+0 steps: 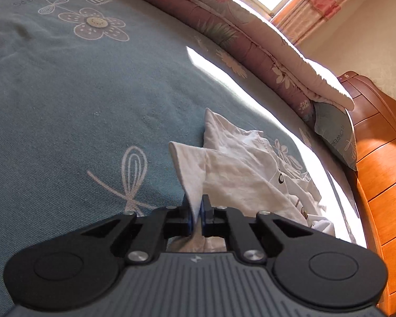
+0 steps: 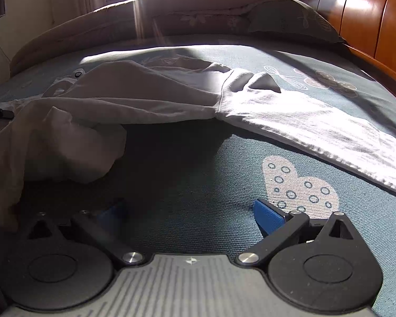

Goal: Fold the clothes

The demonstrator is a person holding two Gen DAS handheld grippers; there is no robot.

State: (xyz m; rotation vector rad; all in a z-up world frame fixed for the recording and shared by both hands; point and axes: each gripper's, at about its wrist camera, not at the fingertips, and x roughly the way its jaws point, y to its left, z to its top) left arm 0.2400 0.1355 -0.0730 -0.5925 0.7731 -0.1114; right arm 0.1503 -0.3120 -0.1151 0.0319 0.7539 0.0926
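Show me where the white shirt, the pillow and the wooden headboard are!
White cotton shirt (image 1: 232, 174): left wrist view, on its crumpled middle.
Blue-grey printed pillow (image 1: 335, 134): left wrist view, on its face.
Orange-brown wooden headboard (image 1: 382, 174): left wrist view, on a panel.

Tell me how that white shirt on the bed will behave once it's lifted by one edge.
The white shirt looks thin and floppy: it drapes from the shut left gripper and sags in folds. Probably light. Lifted parts will likely droop and bunch.
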